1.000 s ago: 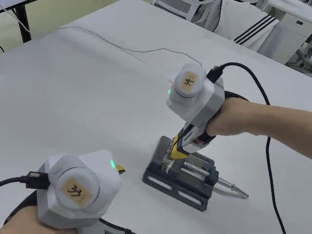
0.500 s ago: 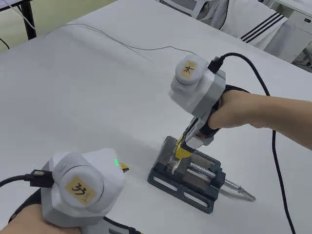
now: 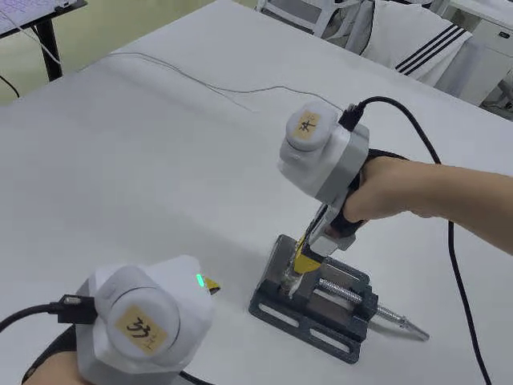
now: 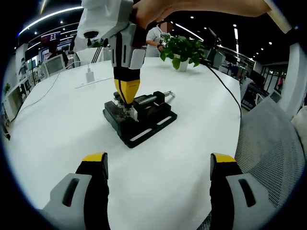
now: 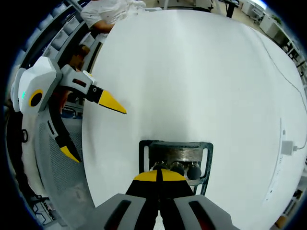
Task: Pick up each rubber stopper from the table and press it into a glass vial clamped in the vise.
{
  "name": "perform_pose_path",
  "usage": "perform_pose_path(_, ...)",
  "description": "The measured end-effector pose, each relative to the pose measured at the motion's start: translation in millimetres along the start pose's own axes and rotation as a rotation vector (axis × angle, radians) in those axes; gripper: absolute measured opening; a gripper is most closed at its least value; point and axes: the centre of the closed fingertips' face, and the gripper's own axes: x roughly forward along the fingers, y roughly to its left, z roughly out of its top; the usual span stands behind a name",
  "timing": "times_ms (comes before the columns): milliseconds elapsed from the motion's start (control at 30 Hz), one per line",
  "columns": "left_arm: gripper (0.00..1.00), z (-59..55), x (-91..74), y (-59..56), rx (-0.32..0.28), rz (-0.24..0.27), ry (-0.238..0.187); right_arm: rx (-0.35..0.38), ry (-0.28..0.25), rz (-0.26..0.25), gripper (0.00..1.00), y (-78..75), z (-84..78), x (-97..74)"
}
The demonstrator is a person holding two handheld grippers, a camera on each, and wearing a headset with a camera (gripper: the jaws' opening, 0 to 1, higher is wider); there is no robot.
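Observation:
A dark metal vise (image 3: 341, 325) stands on the white table, also seen as the vise (image 4: 151, 120) and the vise (image 5: 175, 148). Round vial tops (image 5: 193, 171) sit in a row between its jaws. My right gripper (image 3: 298, 269) points steeply down with its yellow tips at the vials on the vise's left end. My right gripper (image 5: 160, 175) has its jaws shut together, and whatever lies under the tips is hidden. My left gripper (image 4: 158, 160) is open with nothing between its fingers, held low and left of the vise. Its white body (image 3: 152, 325) is at the bottom left.
A black cable (image 3: 449, 241) runs from the right gripper across the table's right side. A thin wire (image 3: 200, 80) lies on the far half of the table. The vise's screw handle (image 3: 401, 321) sticks out to the right. A potted plant (image 4: 182, 50) stands at the far edge.
The head camera has shifted. My right gripper has stood up a little straighter with its tips still at the vise. My left gripper has stayed low on the left.

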Motion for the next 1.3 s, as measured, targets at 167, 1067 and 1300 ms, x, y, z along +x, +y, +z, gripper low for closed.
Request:
perform_pose_path(167, 0.87, 2.7, -3.1, 1.4, 0.006, 0.005, 0.0, 0.003, 0.024, 0.007, 0.0, 0.2, -0.4, 0.1)
perform_pose_path(1067, 0.86, 36.7, -15.3, 2.9, 0.062, 0.039, -0.029, 0.051, -0.154, -0.063, 0.0, 2.9, -5.6, -3.1)
perform_pose_path(1300, 0.86, 39.5, -15.7, -1.9, 0.075, 0.033, -0.031, 0.064, -0.228, -0.064, 0.0, 1.3, -6.2, -4.7)
